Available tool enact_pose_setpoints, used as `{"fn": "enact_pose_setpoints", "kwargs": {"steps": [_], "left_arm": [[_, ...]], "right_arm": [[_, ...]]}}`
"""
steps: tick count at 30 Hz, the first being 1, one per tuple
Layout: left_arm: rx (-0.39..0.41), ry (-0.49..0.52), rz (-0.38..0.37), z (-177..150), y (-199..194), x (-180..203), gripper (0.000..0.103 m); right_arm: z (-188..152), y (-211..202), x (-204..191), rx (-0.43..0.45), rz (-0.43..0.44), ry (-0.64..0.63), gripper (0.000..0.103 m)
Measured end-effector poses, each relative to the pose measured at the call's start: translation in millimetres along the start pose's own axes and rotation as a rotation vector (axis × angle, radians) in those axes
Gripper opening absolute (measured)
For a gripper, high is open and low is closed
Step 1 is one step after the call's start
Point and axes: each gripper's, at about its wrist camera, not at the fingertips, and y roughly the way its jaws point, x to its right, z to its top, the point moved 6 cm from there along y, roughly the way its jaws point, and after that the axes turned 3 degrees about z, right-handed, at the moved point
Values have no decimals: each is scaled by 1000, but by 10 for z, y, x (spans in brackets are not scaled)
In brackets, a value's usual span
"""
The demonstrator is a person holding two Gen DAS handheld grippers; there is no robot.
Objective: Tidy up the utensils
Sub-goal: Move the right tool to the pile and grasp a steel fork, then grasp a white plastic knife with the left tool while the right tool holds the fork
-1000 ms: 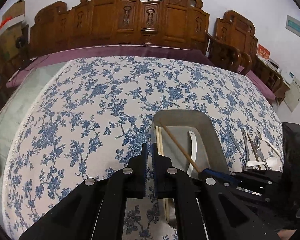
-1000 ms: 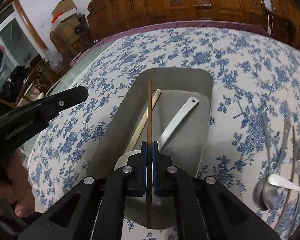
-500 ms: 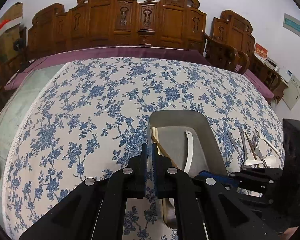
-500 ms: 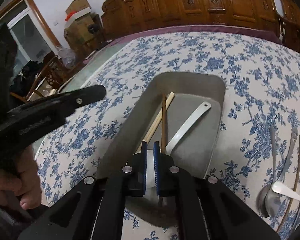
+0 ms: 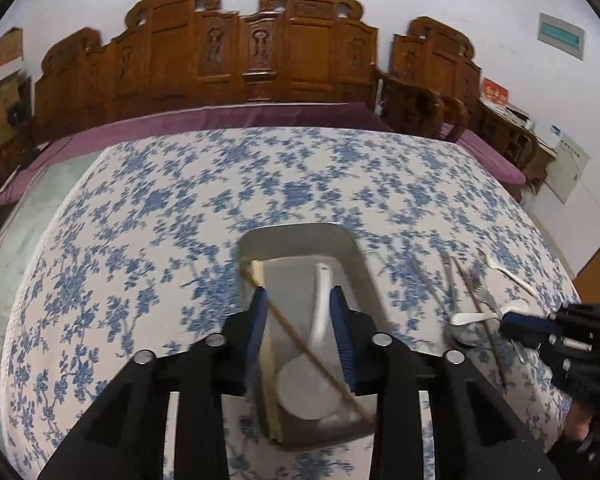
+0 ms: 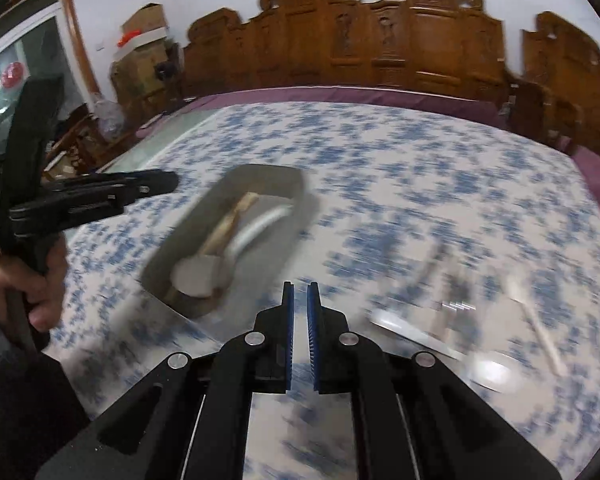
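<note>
A grey metal tray [image 5: 300, 230] lies on the blue-flowered tablecloth [image 5: 172, 200]. In it are a white spoon [image 5: 320, 308], a pair of pale chopsticks [image 5: 269, 368] and a dark brown chopstick [image 5: 300, 348] lying slantwise. My left gripper [image 5: 300, 320] hovers over the tray, its jaws opening, pressing on nothing. My right gripper [image 6: 300, 292] is shut and empty, over the cloth between the tray [image 6: 268, 172] and the loose cutlery. That cutlery is a metal spoon [image 6: 488, 368], a fork [image 6: 452, 304] and a white plastic spoon [image 6: 536, 320], all blurred.
More metal utensils [image 5: 452, 292] lie in a row right of the tray, beside the right gripper [image 5: 512, 320]. A person's hand [image 6: 24, 280] holds the left gripper [image 6: 168, 182]. Carved wooden benches [image 5: 252, 52] with purple cushions line the far table edge.
My right gripper let the brown chopstick go into the tray, then swung back and right toward the loose cutlery. My left gripper slid right over the tray and its jaws parted.
</note>
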Motion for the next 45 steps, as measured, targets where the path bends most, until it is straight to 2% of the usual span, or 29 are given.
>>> {"fn": "enact_pose_setpoints", "kwargs": {"steps": [3,6,8,10,12,15,21,32,38,45], "left_arm": [[-1,15,-33,-17,-21,190,34],[-2,56,-58,-61,-36,422,48],[-7,79,-69,-89,-37,544,51],[-11,97,-78,-111,-35,649,58],[-13,111,-87,-135,-39,754,59],[-16,127,-105,-176,-48,888,62],[-40,167,-119,-282,10,1107,63],[-78,213,-141,-434,93,1353,63],[-84,225,-139,-457,94,1398,63],[-88,226,-134,-460,92,1432,63]], "right_arm": [[-122,-165,302,-1,-61,14,9],[-262,-250,563,-16,-107,38,9],[-341,-262,683,-27,-126,52,9],[-430,-254,780,-39,-147,59,11],[-518,-223,847,-54,-158,67,17],[-617,-151,938,-78,-175,74,18],[-714,-56,1109,-122,-214,64,19],[-804,270,1165,-231,-189,83,21],[-727,354,1158,-249,-232,53,21],[-672,400,1227,-250,-245,92,21]]}}
